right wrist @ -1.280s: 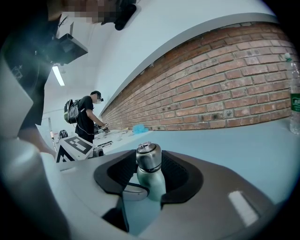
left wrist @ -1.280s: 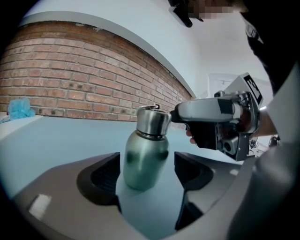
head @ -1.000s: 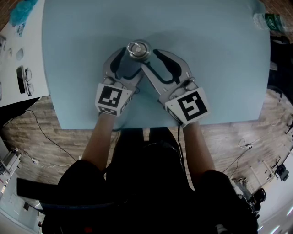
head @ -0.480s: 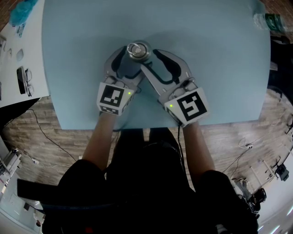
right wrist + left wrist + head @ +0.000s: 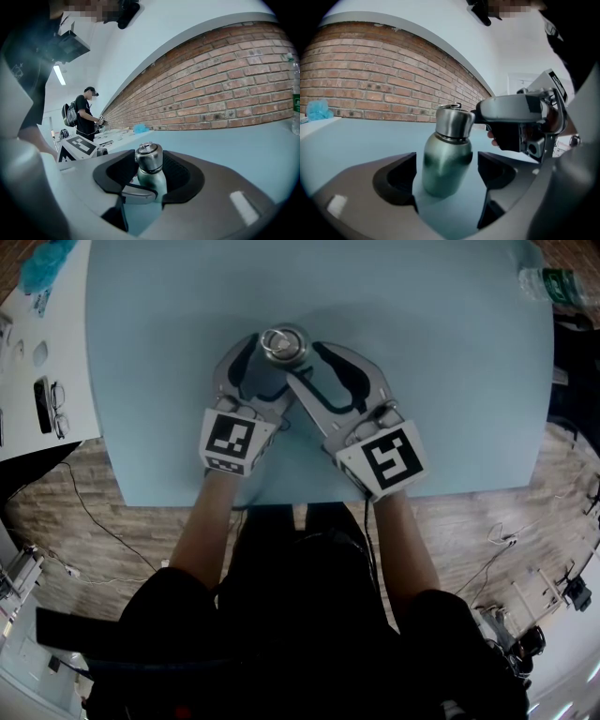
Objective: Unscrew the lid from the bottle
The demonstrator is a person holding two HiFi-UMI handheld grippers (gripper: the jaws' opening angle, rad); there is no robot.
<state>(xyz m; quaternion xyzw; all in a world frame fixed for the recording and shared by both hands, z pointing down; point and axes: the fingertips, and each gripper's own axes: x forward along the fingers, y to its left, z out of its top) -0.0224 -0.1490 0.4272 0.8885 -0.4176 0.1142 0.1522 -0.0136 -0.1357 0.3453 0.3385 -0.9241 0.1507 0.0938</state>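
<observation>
Bottle (image 5: 446, 159) stands upright mid-bench (image 5: 450, 409). L gripper (image 5: 446, 176) jaws have just been opening, now apart w/ gaps either side of body. R gripper (image 5: 149, 172) clamped on lid (image 5: 149, 157).

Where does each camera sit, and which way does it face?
Head view: on the person's head, facing steeply down at the table, forearms, left claw, right claw and bottle.
Left gripper view: rides the left claw, facing along its jaws, which have just been opening, clear of the bottle.
Right gripper view: rides the right claw, jaws closed on the lid.
All share the bottle.
</observation>
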